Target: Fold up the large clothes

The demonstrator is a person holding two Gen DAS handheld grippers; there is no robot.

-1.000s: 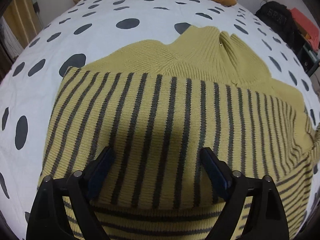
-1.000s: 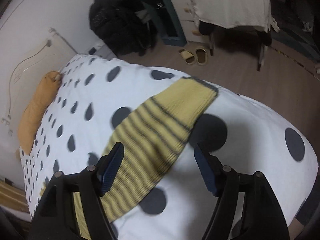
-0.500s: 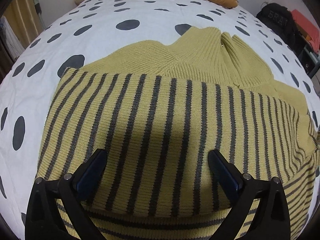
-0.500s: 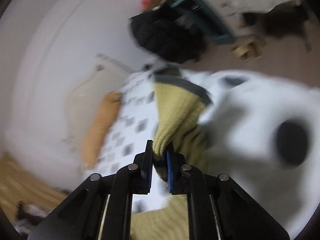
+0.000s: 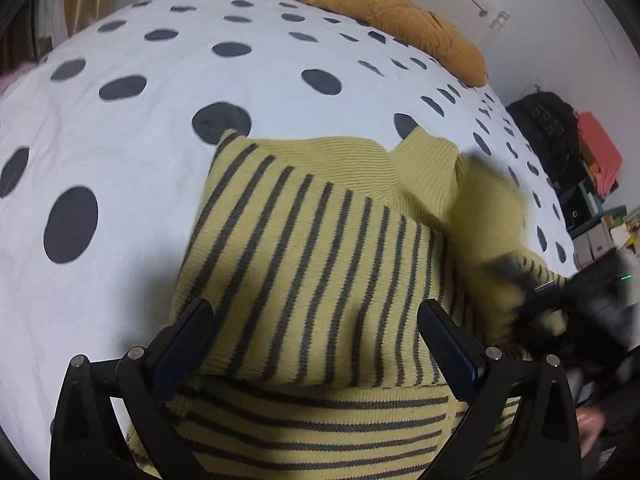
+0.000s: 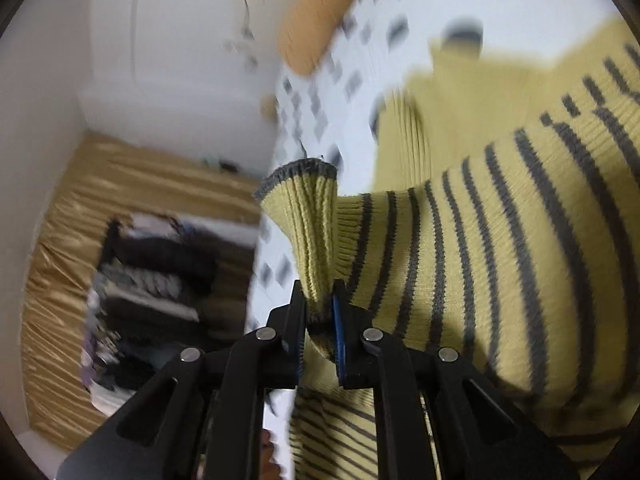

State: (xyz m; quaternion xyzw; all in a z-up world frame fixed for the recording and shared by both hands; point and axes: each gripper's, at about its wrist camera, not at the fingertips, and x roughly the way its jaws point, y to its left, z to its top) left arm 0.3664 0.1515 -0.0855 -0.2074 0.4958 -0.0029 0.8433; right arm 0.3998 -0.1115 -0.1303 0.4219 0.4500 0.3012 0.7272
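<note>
My right tongs (image 6: 319, 312) now clamped on sleeve cuff (image 6: 304, 208); second ago they stood open above sleeve lying out toward bed's right edge. Jaws easing slightly wider, knit still pinched between pads. Sleeve now swung across striped sweater (image 5: 312, 248), which sits mid-bed on dotted duvet (image 5: 120, 152), orange pillow (image 5: 392, 16) at head edge. My left tongs (image 5: 316, 344) fully open, hovering over folded body, holding nothing. Judgement: sleeve fold under way, laying down next.

Sweater (image 5: 312, 248) on bed (image 5: 120, 152), pillow (image 5: 392, 20) behind at head end.
</note>
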